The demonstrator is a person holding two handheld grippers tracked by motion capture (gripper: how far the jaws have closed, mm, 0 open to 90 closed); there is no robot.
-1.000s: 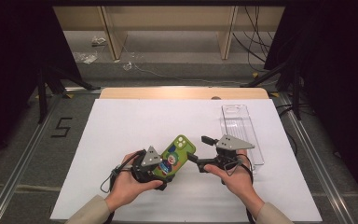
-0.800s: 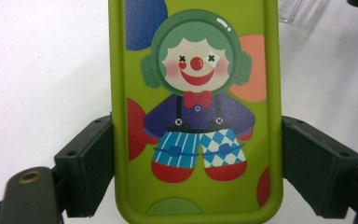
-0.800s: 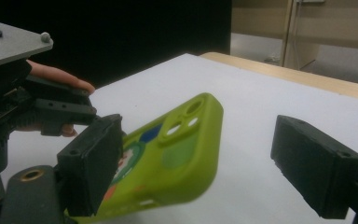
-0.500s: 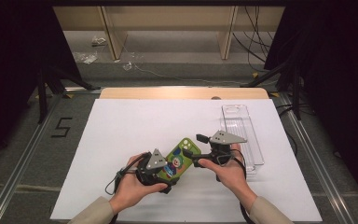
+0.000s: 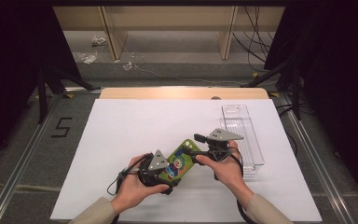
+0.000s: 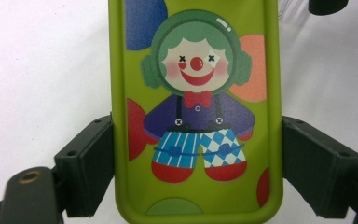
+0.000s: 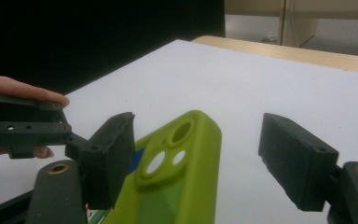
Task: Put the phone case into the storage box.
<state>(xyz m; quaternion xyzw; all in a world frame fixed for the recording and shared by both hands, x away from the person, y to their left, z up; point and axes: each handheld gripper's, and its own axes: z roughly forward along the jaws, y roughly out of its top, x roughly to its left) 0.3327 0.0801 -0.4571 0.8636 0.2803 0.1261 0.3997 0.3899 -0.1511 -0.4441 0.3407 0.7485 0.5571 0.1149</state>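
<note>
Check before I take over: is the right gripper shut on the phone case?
Open: the right gripper's jaws stand apart around the phone case.

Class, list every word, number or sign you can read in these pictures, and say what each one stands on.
"5": black number on the grey floor, left of the white table sheet.
Phone case: a clown picture, no words or numbers to read on it.
Left tongs, right tongs and the clear tray: no readable label.
</note>
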